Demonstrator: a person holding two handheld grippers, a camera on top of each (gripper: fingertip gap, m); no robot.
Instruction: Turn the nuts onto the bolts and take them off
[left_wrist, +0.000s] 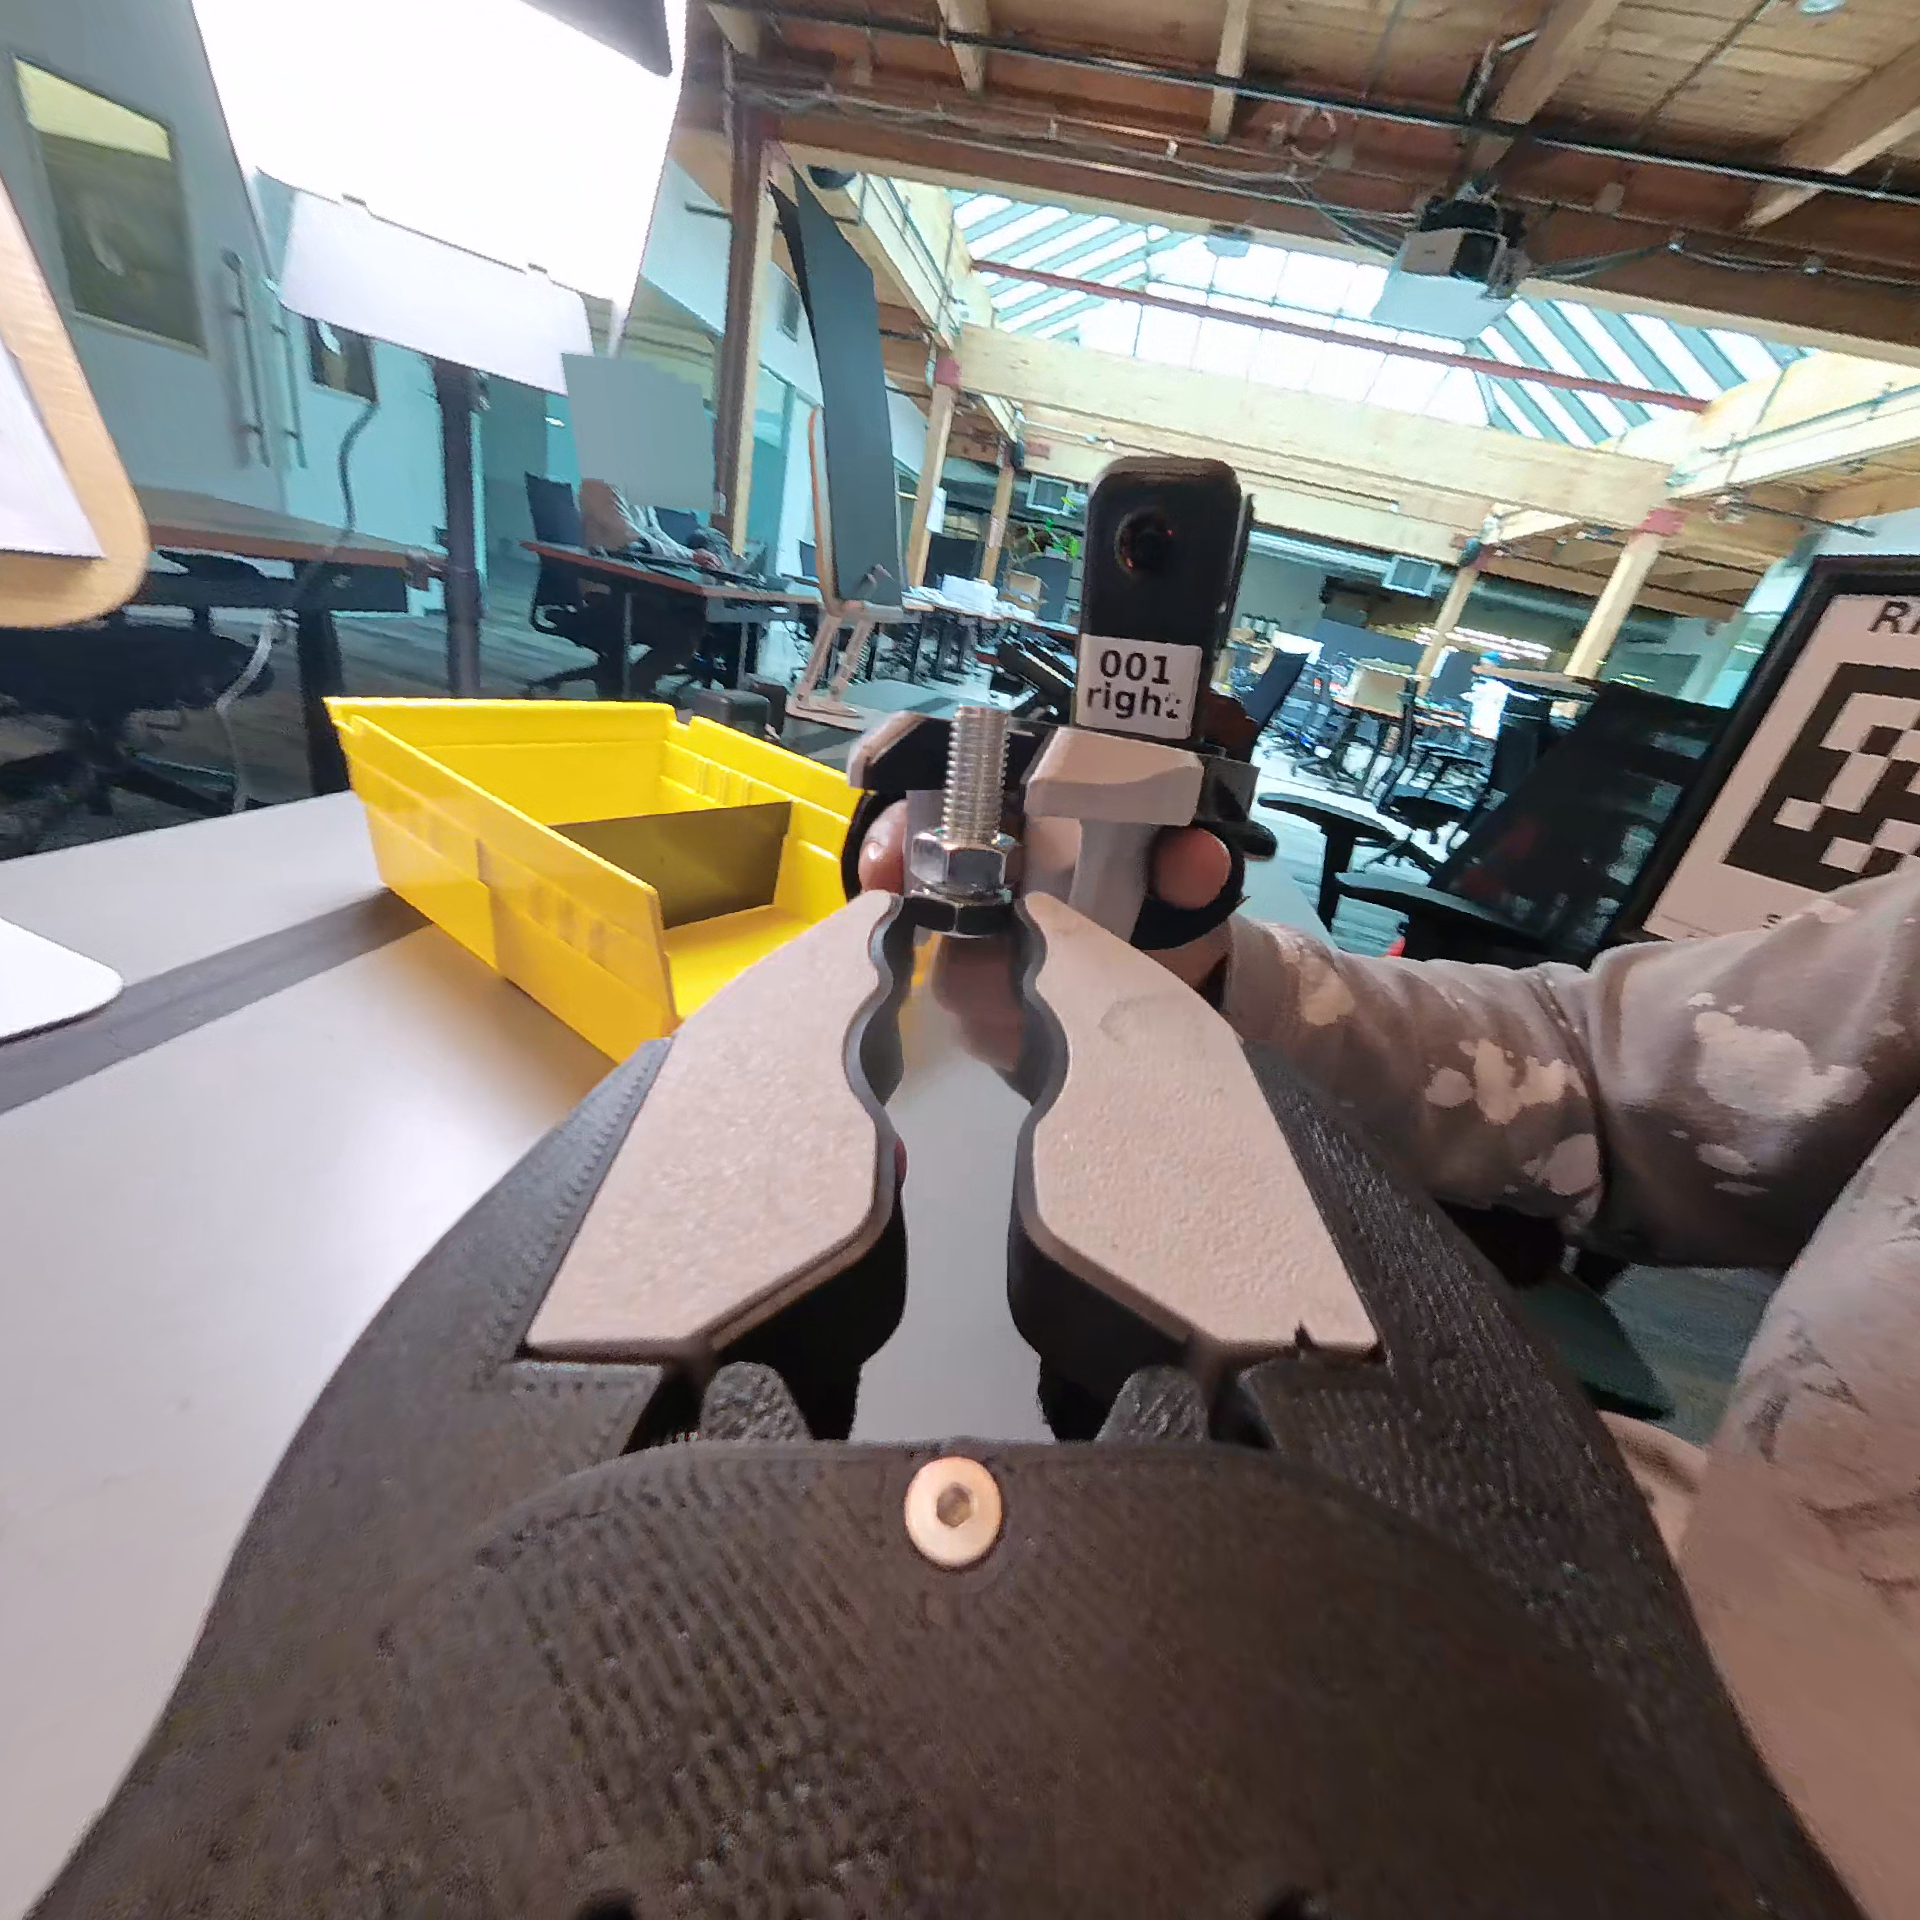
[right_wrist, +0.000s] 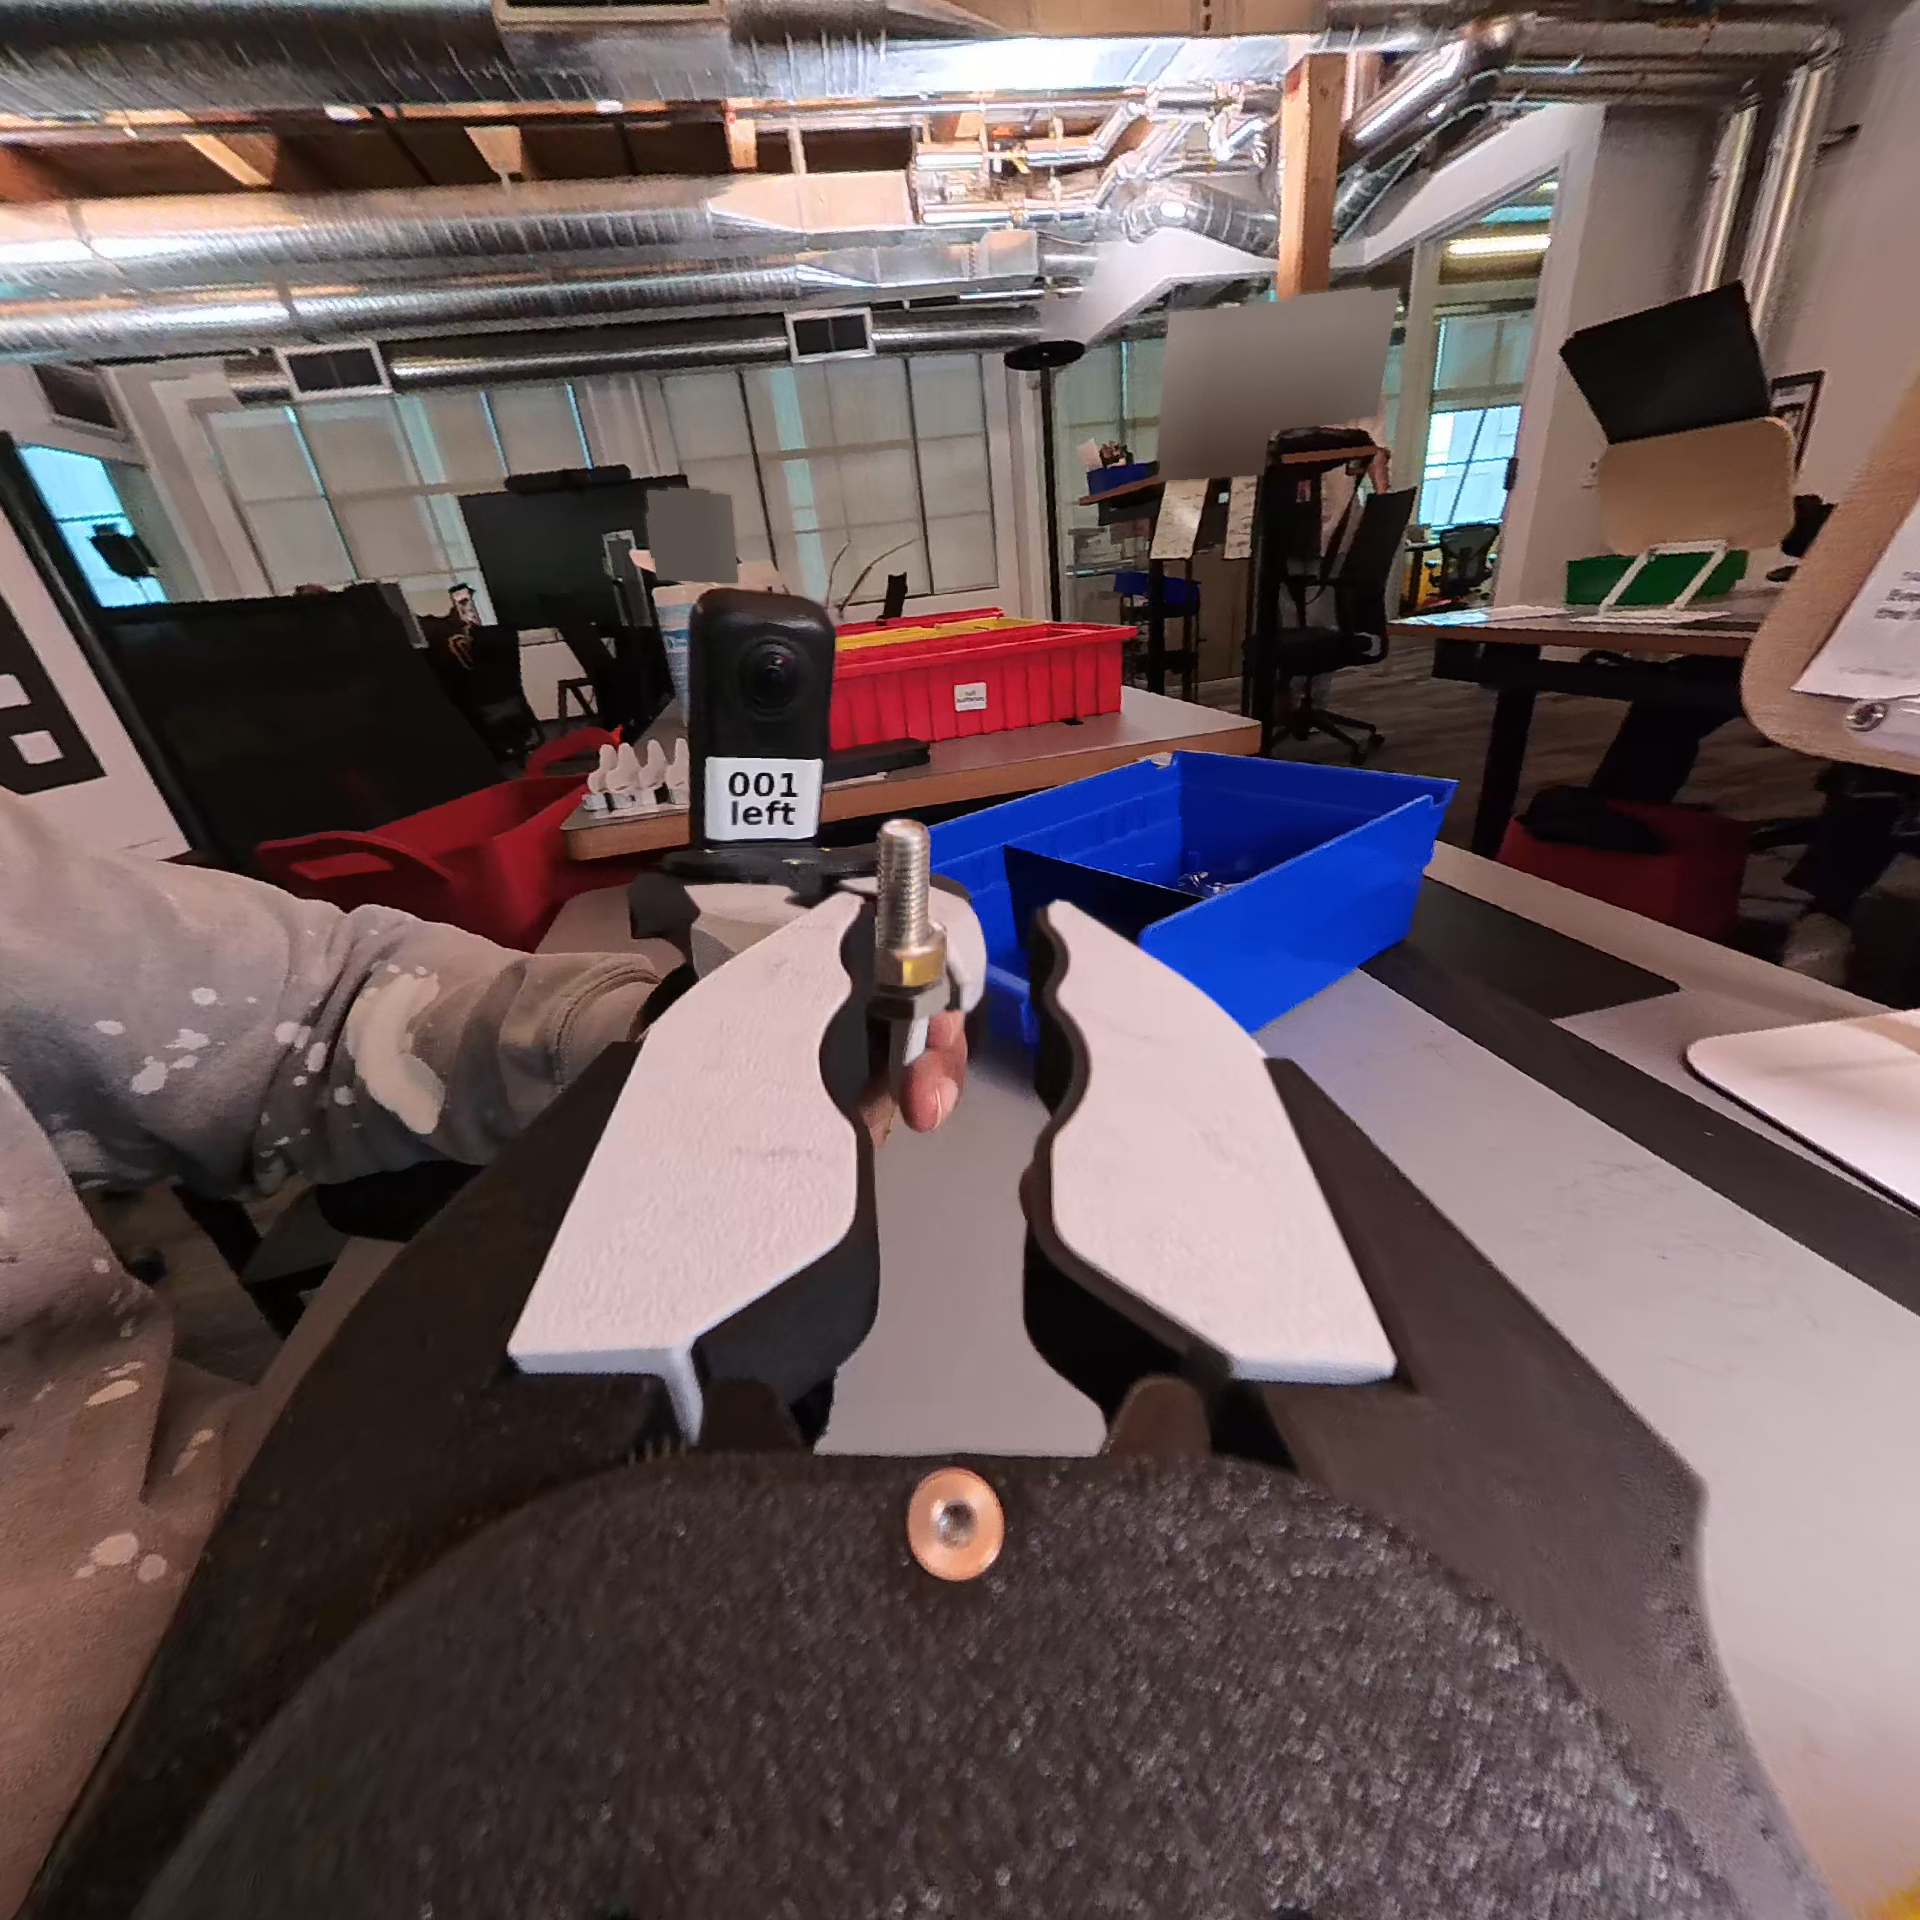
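Facing grippers – yellow bin (left_wrist: 499, 821), blue bin (right_wrist: 1226, 862)

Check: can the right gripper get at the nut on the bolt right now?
Likely yes. The right gripper is open with the nut already between its fingers; the left gripper clamps the bolt only by its head, below the nut.
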